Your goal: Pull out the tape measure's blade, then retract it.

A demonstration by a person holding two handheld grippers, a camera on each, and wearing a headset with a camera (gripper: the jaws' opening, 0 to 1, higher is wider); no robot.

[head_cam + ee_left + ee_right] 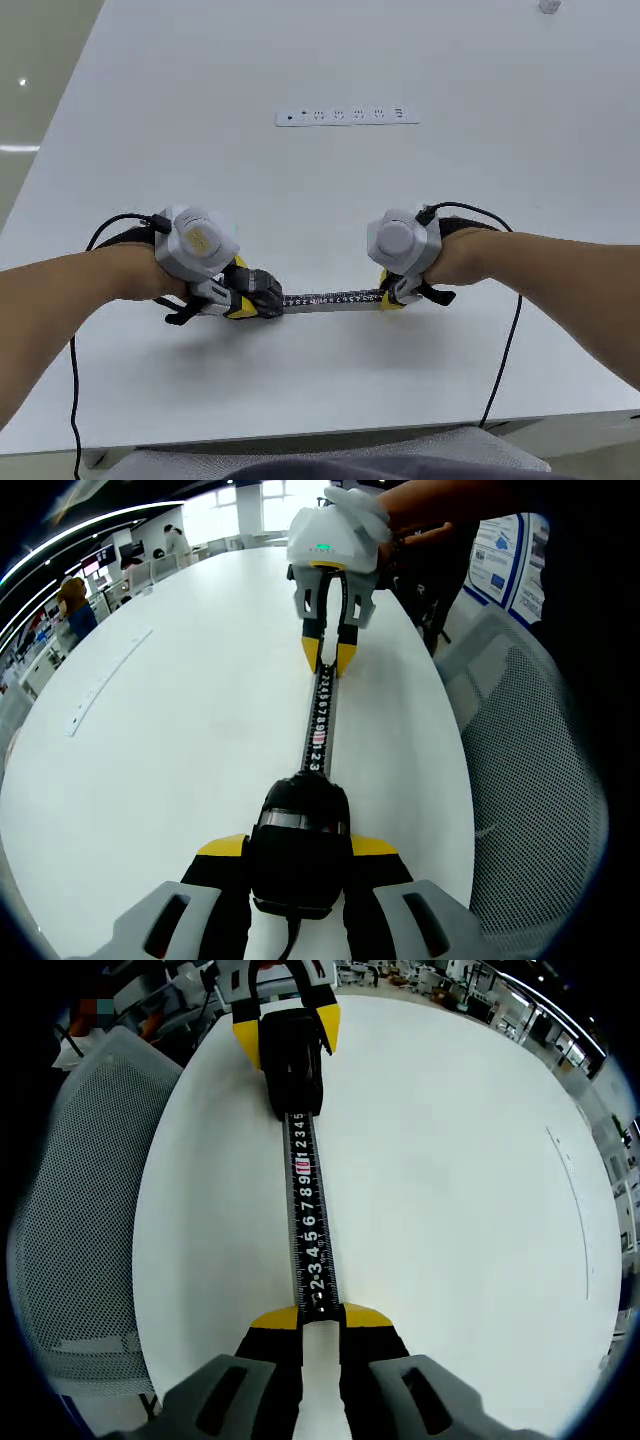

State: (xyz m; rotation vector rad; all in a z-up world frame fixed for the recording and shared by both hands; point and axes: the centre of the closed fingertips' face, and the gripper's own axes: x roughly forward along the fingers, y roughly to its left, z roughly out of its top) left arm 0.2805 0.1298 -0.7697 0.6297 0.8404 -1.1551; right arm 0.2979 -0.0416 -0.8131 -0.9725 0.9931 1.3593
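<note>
A black tape measure case [260, 293] rests on the white table [330, 190], clamped between the yellow-tipped fingers of my left gripper [238, 300]. In the left gripper view the case [298, 840] sits low in the middle. Its numbered blade [330, 298] is drawn out to the right, lying flat along the table. My right gripper [390, 296] is shut on the blade's end. In the right gripper view the blade [307, 1225] runs from my right gripper [320, 1316] up to the case [293, 1060]. The left gripper view shows the blade [321, 715] leading away to the right gripper [328, 658].
A white power strip [346, 116] lies farther back on the table. A small white object [549, 6] sits at the far right corner. Black cables [508, 340] trail from both grippers over the front edge. A grey mesh chair [95, 1200] stands beside the table.
</note>
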